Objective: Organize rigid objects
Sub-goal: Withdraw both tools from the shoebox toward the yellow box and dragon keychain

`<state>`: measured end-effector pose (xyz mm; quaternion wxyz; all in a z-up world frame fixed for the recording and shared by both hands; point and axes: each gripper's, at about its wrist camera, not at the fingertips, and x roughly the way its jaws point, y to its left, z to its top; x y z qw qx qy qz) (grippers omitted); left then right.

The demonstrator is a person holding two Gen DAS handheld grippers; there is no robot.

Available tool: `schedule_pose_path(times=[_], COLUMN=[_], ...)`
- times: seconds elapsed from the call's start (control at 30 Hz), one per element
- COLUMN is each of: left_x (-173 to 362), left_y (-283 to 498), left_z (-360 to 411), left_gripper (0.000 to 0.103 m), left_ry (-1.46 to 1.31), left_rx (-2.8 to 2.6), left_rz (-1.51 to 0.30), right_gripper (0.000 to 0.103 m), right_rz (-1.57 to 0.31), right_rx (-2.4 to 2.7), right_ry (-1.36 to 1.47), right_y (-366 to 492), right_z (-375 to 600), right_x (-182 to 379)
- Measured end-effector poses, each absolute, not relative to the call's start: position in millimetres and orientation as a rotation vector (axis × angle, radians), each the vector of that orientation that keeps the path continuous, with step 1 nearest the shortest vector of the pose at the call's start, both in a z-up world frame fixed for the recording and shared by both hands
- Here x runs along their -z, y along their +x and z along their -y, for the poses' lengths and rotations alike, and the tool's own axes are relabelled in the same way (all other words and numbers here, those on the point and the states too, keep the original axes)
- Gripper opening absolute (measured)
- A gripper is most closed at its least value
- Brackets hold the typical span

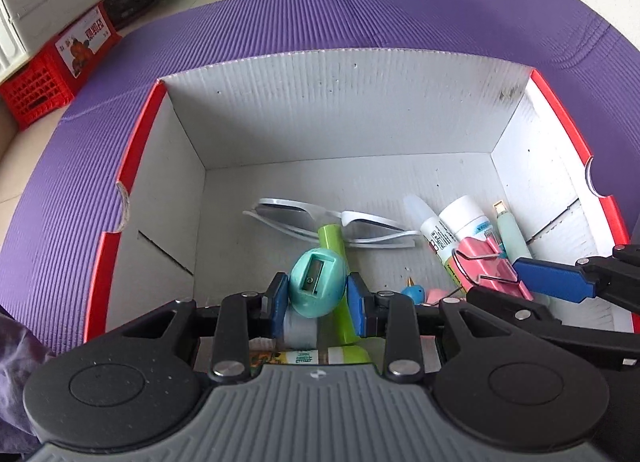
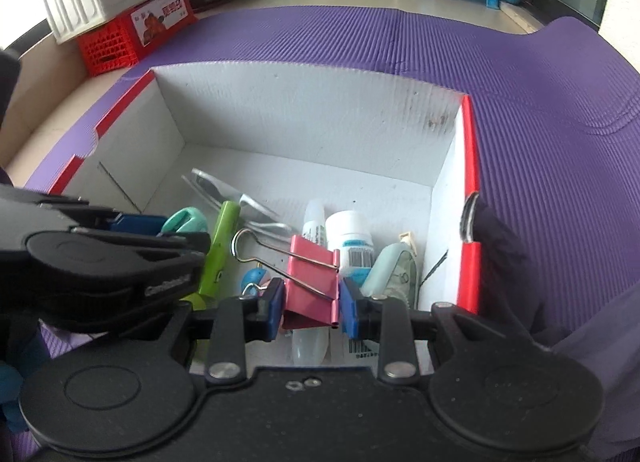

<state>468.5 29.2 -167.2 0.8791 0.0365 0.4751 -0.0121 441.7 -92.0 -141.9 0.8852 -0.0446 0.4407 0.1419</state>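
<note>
Sharpener [image 1: 318, 288], teal and egg-shaped, sits pinched between the left fingers [image 1: 362, 310], held above the box [image 1: 340, 102] floor over a green pen [image 1: 340, 286]. Best to lower it toward free floor near the glasses [image 1: 320, 220], then release.

From the right wrist, the right fingers [image 2: 348, 312] clamp a pink clip [image 2: 314, 286] over the bottles [image 2: 352, 246]. Let it go low, clear of the left gripper [image 2: 136, 224].
</note>
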Motion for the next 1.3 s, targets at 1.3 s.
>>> schedule_pose_path(times=[1.3], left_x=[60.8], left_y=[356.9], left_z=[-38.4], left_gripper=[0.058], left_ry=[0.029], left_rx=[-0.003], left_rz=[-0.866], right_gripper=[0.065], right_rz=[-0.799], right_rx=[-0.351], right_ry=[-0.036], right_y=[343.4], right_z=[113.3], right_x=[48.4])
